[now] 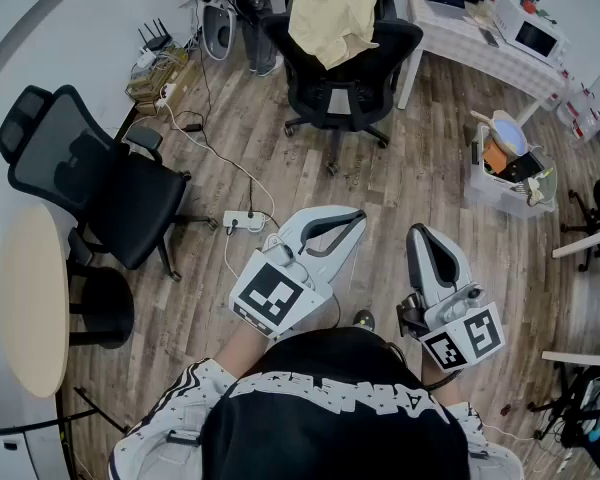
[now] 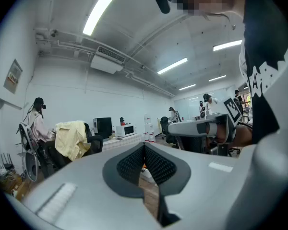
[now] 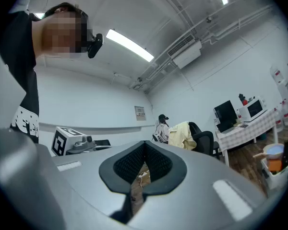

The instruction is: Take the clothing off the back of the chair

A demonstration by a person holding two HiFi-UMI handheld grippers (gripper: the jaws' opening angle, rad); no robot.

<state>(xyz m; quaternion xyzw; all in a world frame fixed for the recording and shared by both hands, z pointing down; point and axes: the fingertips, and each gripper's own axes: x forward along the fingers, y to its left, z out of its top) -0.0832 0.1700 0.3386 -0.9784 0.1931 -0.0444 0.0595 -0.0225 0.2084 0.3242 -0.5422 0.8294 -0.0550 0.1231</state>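
A pale yellow garment (image 1: pixel 332 16) hangs over the back of a black office chair (image 1: pixel 345 78) at the far middle of the room; it also shows as the yellow garment (image 2: pixel 73 139) at the left of the left gripper view and the yellow garment (image 3: pixel 181 134) in the right gripper view. My left gripper (image 1: pixel 352 218) and right gripper (image 1: pixel 420 236) are held close to my body, far short of that chair. Both are shut with nothing between the jaws. The left gripper (image 2: pixel 145 147) and right gripper (image 3: pixel 145 145) point roughly level.
A second black chair (image 1: pixel 100 183) stands at the left beside a round beige table (image 1: pixel 25 298). A power strip (image 1: pixel 245 222) and cables lie on the wood floor. A clear bin (image 1: pixel 510 173) with items sits at right. A table (image 1: pixel 480 38) with a microwave is behind.
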